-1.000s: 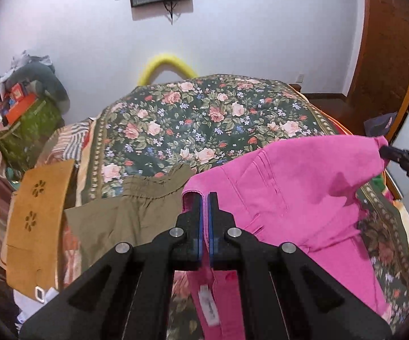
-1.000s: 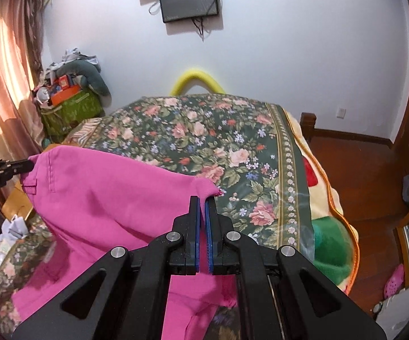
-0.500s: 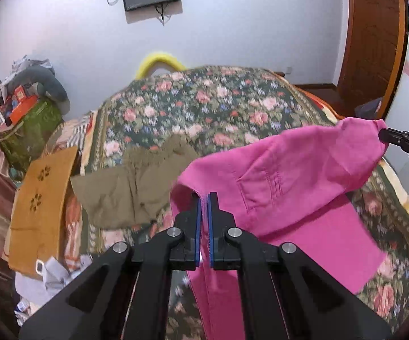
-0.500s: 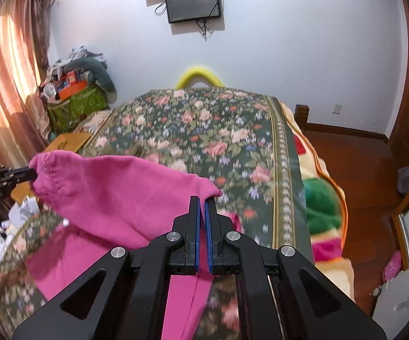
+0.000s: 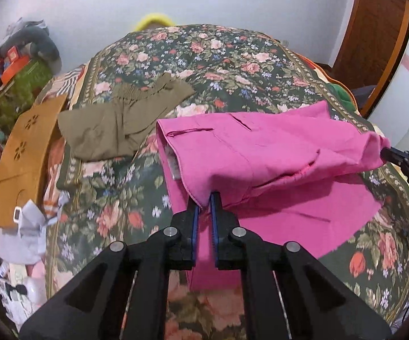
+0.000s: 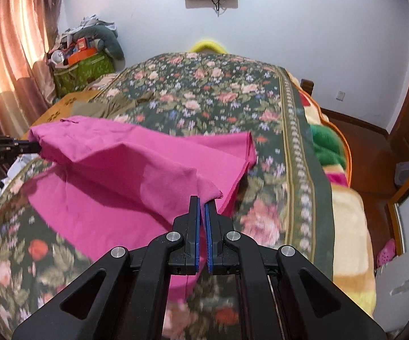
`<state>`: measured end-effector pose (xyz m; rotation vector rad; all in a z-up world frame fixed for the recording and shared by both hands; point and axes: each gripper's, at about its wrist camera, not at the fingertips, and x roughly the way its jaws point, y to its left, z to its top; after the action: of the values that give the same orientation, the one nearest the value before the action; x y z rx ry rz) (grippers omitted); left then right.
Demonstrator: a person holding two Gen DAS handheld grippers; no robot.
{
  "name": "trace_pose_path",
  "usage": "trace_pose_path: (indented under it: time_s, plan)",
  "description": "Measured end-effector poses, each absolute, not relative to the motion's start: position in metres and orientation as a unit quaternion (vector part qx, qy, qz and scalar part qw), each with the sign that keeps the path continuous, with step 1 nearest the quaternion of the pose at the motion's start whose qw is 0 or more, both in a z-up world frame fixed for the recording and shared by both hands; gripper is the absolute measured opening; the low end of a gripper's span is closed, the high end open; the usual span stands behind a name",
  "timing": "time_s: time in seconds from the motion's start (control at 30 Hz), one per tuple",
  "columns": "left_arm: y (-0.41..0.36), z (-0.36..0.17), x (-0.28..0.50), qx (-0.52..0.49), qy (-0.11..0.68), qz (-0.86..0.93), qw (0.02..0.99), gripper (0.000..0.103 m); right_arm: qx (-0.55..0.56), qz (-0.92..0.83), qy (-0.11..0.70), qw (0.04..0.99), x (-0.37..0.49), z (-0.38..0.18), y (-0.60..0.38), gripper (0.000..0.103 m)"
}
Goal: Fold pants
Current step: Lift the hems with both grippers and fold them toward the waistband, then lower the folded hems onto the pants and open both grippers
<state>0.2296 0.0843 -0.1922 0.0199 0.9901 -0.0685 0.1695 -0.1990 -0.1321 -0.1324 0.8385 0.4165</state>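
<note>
Pink pants (image 5: 261,153) are doubled over on the floral bedspread (image 5: 204,51), the upper layer held up over the lower layer. My left gripper (image 5: 204,198) is shut on the waistband corner at the near left. My right gripper (image 6: 201,199) is shut on the other corner of the pink pants (image 6: 136,164). The right gripper also shows at the right edge of the left wrist view (image 5: 385,153), and the left gripper at the left edge of the right wrist view (image 6: 35,146).
Olive-green shorts (image 5: 119,119) lie on the bed left of the pants. A tan cloth (image 5: 25,153) hangs over the bed's left edge. A cluttered green bag (image 6: 82,70) stands by the curtain. The bedspread (image 6: 204,90) beyond the pants is bare.
Both grippers have carried the held edge forward and down, so the pants lie doubled over with the lower layer spread flat on the bed. The grip on both corners is unchanged.
</note>
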Motion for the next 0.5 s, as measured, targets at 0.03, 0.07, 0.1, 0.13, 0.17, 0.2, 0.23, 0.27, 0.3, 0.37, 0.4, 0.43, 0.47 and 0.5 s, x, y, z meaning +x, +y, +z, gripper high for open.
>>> trace_pose_path:
  time_s: [0.03, 0.07, 0.1, 0.13, 0.17, 0.2, 0.23, 0.27, 0.3, 0.37, 0.4, 0.43, 0.47, 0.5]
  plan:
    - [0.085, -0.194, 0.227, 0.008, 0.477, -0.032, 0.878, 0.008, -0.067, 0.2, 0.405, 0.89, 0.166, -0.133, -0.201, 0.003]
    - [0.086, -0.196, 0.224, 0.007, 0.479, -0.031, 0.877, 0.009, -0.067, 0.201, 0.407, 0.888, 0.163, -0.134, -0.203, 0.003]
    - [0.086, -0.198, 0.221, 0.006, 0.483, -0.03, 0.875, 0.009, -0.064, 0.202, 0.41, 0.887, 0.16, -0.136, -0.204, 0.003]
    - [0.087, -0.2, 0.218, 0.005, 0.487, -0.029, 0.873, 0.01, -0.06, 0.203, 0.415, 0.885, 0.158, -0.137, -0.206, 0.004]
    - [0.086, -0.203, 0.214, 0.006, 0.49, -0.027, 0.871, 0.01, -0.057, 0.203, 0.419, 0.883, 0.156, -0.14, -0.208, 0.004]
    - [0.086, -0.205, 0.211, 0.006, 0.493, -0.026, 0.87, 0.011, -0.056, 0.202, 0.422, 0.882, 0.154, -0.142, -0.209, 0.004]
    - [0.086, -0.206, 0.208, 0.008, 0.495, -0.026, 0.868, 0.012, -0.055, 0.202, 0.426, 0.88, 0.151, -0.144, -0.209, 0.004]
    - [0.086, -0.208, 0.205, 0.01, 0.498, -0.025, 0.867, 0.015, -0.053, 0.202, 0.433, 0.877, 0.15, -0.147, -0.21, 0.004]
    - [0.085, -0.21, 0.203, 0.013, 0.501, -0.024, 0.865, 0.016, -0.052, 0.202, 0.438, 0.875, 0.148, -0.149, -0.211, 0.004]
    - [0.083, -0.213, 0.197, 0.019, 0.505, -0.022, 0.863, 0.02, -0.052, 0.202, 0.447, 0.87, 0.145, -0.152, -0.212, 0.004]
    - [0.083, -0.214, 0.196, 0.021, 0.506, -0.022, 0.862, 0.021, -0.054, 0.202, 0.453, 0.866, 0.144, -0.154, -0.212, 0.004]
    - [0.082, -0.214, 0.193, 0.021, 0.508, -0.022, 0.861, 0.026, -0.055, 0.203, 0.457, 0.864, 0.143, -0.154, -0.212, 0.006]
    - [0.082, -0.214, 0.191, 0.021, 0.507, -0.023, 0.861, 0.033, -0.059, 0.204, 0.463, 0.86, 0.142, -0.155, -0.212, 0.008]
    - [0.082, -0.212, 0.19, 0.022, 0.505, -0.022, 0.862, 0.037, -0.062, 0.205, 0.467, 0.858, 0.14, -0.156, -0.211, 0.011]
